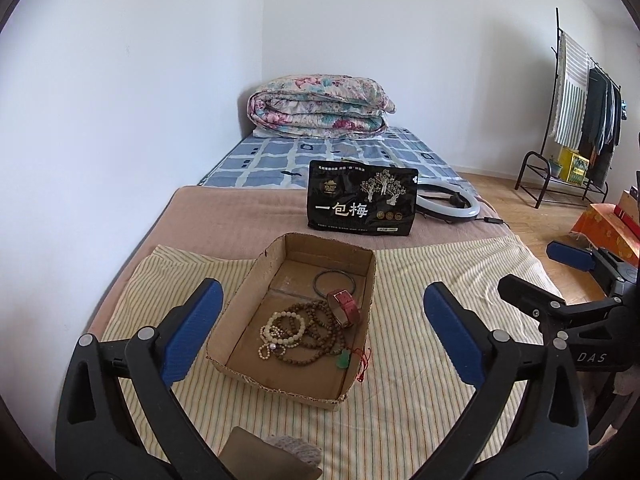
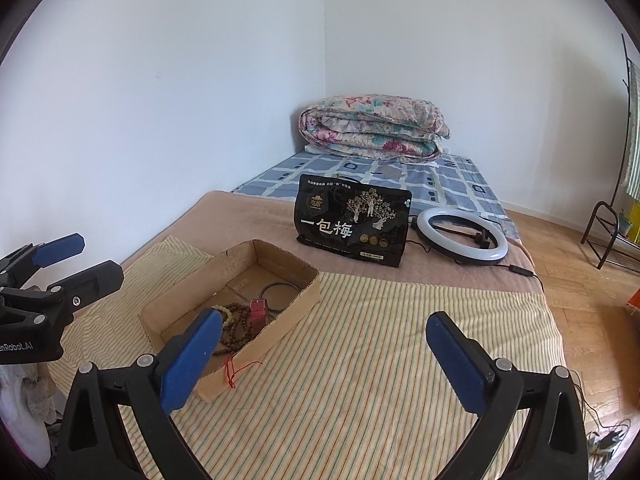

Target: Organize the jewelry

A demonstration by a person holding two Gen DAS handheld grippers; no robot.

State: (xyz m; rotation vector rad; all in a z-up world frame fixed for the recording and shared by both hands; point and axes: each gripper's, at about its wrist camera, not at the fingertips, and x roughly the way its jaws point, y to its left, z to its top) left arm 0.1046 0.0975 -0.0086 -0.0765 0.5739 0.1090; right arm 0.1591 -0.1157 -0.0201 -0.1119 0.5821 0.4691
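Wooden bead strands [image 1: 316,332] in the cardboard box [image 1: 240,304] look light, limp, tangled; pinch one loop. Left gripper [image 1: 320,328] and right gripper [image 2: 324,354] jaws apart.

Left gripper [image 1: 324,332] with black arms and blue finger pads, jaws wide apart, nothing between them. It hovers above a shallow brown cardboard box [image 1: 256,280] sitting on a yellow striped cloth [image 1: 440,280]. In the box: a tangle of brown wooden bead strings [image 1: 320,330], a cream bead bracelet [image 1: 280,326], a red strap watch [image 1: 345,308], a thin dark metal bangle [image 1: 335,283], and a small green pendant on red cord [image 1: 345,359] near the box's right wall. Behind the box stands a black snack bag with white Chinese lettering [image 1: 362,204], a white ring light [image 1: 448,200] beside it. Right gripper [image 1: 536,276] at the right edge, fingers spread.
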